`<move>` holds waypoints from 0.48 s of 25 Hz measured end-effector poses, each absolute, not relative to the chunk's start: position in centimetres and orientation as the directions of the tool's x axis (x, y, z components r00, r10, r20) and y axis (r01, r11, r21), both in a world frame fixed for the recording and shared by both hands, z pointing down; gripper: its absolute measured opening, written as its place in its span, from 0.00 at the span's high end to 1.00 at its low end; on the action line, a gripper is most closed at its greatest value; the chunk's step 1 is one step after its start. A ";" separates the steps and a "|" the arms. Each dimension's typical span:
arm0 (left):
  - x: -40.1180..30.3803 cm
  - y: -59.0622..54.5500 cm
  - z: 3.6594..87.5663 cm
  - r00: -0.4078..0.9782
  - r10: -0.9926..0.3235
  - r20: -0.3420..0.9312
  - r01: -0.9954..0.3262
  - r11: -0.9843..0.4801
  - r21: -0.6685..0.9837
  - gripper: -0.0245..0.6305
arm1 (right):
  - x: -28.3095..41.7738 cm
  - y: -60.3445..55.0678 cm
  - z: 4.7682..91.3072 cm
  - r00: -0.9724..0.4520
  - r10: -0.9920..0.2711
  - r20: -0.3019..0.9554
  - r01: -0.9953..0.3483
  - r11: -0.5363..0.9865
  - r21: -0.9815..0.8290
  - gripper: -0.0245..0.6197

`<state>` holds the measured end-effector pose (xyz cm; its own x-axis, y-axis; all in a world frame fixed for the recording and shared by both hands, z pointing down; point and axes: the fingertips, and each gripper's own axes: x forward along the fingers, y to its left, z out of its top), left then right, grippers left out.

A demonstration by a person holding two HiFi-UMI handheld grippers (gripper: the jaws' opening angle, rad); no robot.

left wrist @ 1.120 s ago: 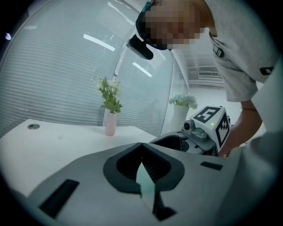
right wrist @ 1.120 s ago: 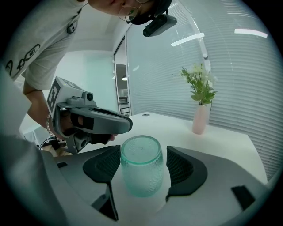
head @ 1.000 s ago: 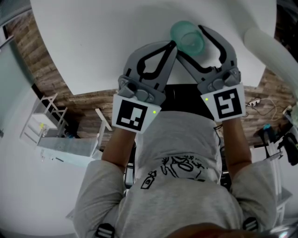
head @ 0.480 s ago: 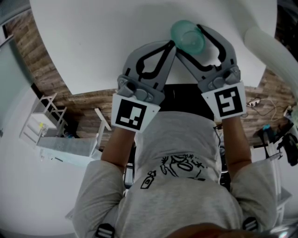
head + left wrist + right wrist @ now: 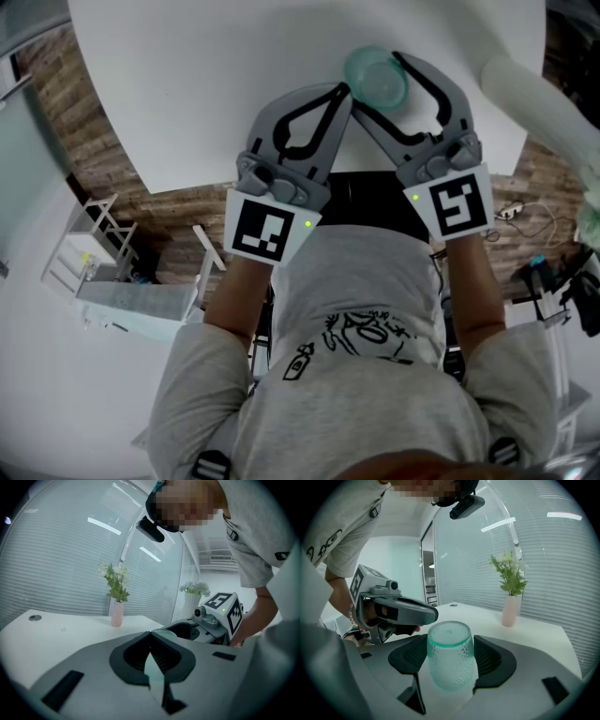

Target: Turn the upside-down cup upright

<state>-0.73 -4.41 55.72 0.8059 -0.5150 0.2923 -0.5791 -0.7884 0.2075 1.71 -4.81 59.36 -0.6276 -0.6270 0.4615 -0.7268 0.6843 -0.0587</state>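
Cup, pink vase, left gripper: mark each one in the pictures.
cup [image 5: 450, 663], right gripper view, on its dimpled side wall.
pink vase [image 5: 510, 612], right gripper view, on the middle of its body.
left gripper [image 5: 346, 92], head view, where the tips of its closed fingers meet.

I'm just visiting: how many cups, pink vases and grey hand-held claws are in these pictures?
cup: 1
pink vase: 1
claws: 2, the left gripper and the right gripper
Total: 4
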 end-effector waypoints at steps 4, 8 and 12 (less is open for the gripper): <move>-0.5 -4.8 54.8 0.808 -0.518 0.282 -0.577 -0.792 0.200 0.96 | 2.0 -5.2 58.1 -0.627 -0.642 0.440 -0.735 0.676 -0.060 0.46; -0.2 -5.3 53.6 0.809 -0.525 0.264 -0.577 -0.793 0.193 0.96 | 2.3 -5.6 56.7 -0.626 -0.654 0.424 -0.740 0.670 -0.060 0.46; -0.1 -5.4 52.3 0.812 -0.524 0.257 -0.574 -0.797 0.187 0.96 | 2.4 -5.8 55.2 -0.627 -0.660 0.413 -0.739 0.672 -0.047 0.46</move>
